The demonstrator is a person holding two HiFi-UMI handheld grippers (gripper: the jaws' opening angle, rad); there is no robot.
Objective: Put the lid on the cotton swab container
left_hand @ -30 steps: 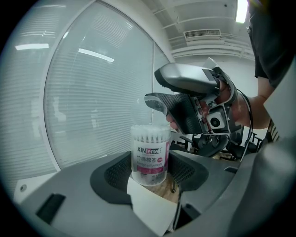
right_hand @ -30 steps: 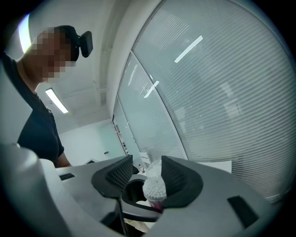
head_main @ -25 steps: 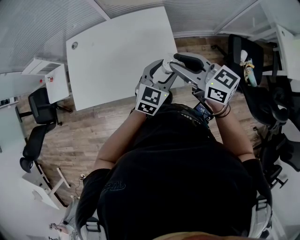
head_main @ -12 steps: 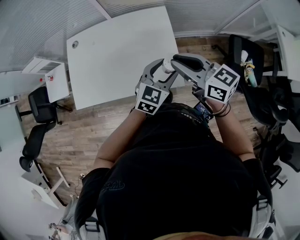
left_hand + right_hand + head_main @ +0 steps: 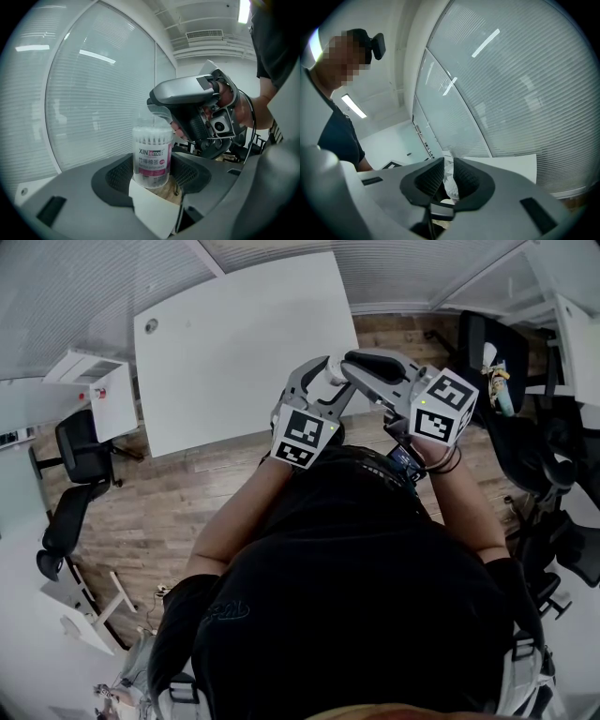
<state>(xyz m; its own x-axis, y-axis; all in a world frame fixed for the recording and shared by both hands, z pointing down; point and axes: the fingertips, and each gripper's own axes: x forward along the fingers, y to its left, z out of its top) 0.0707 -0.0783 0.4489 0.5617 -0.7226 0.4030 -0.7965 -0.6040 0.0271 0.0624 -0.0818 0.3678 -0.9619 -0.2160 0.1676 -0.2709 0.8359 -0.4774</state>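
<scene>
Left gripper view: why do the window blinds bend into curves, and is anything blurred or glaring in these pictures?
Left gripper view: a wide-angle lens bows the blinds and blacks out the corners; the cotton swab container is crisp; lamp reflections streak them. Right gripper view: same bowing, the clear lid barely shows, the mosaic patch was added afterwards. Head view: even light, bowed edges.

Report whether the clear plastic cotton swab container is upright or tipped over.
Upright. The clear plastic cotton swab container stands vertical between the jaws of the left gripper, swab tips pointing up.
</scene>
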